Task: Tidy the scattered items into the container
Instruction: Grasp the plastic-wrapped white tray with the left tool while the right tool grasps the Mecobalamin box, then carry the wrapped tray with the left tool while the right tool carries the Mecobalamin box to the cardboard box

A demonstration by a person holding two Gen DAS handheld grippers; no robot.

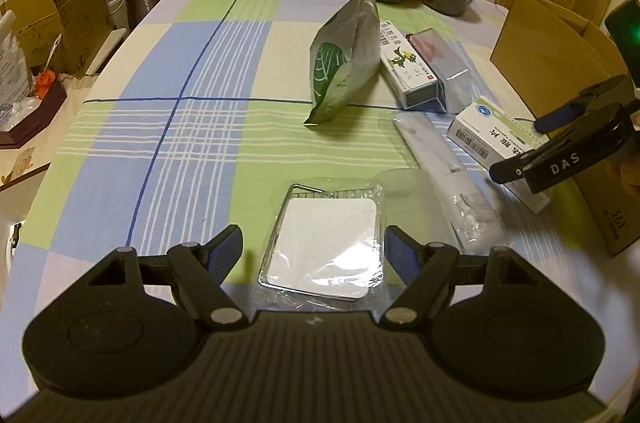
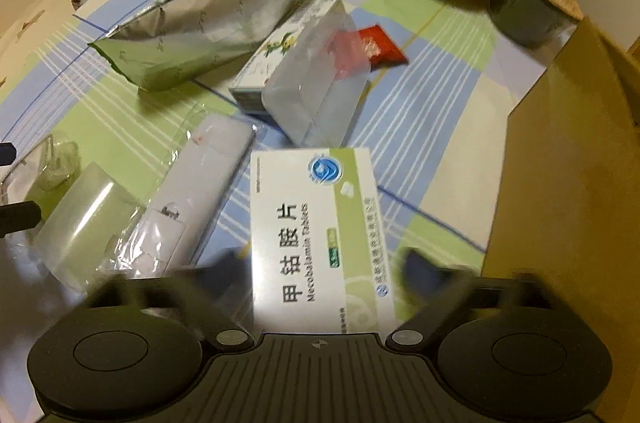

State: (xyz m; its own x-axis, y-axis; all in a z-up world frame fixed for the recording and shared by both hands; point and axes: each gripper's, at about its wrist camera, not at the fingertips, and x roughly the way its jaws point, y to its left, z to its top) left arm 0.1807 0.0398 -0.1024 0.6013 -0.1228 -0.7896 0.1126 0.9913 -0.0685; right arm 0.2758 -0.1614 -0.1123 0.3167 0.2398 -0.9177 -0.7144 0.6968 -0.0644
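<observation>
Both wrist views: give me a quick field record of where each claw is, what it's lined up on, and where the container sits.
left claw: open, fingers either side of the flat white packet in clear wrap, not closed on it
right claw: open, blurred, astride the white and green tablet box
container: cardboard box at the table's right edge, beside the tablet box
still on table: silver and green pouch, long clear-wrapped item

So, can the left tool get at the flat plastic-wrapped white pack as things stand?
Probably yes. The left tool is open, its fingers either side of the plastic-wrapped white pack, which lies flat on the tablecloth with nothing on top or crowding its sides.
</observation>
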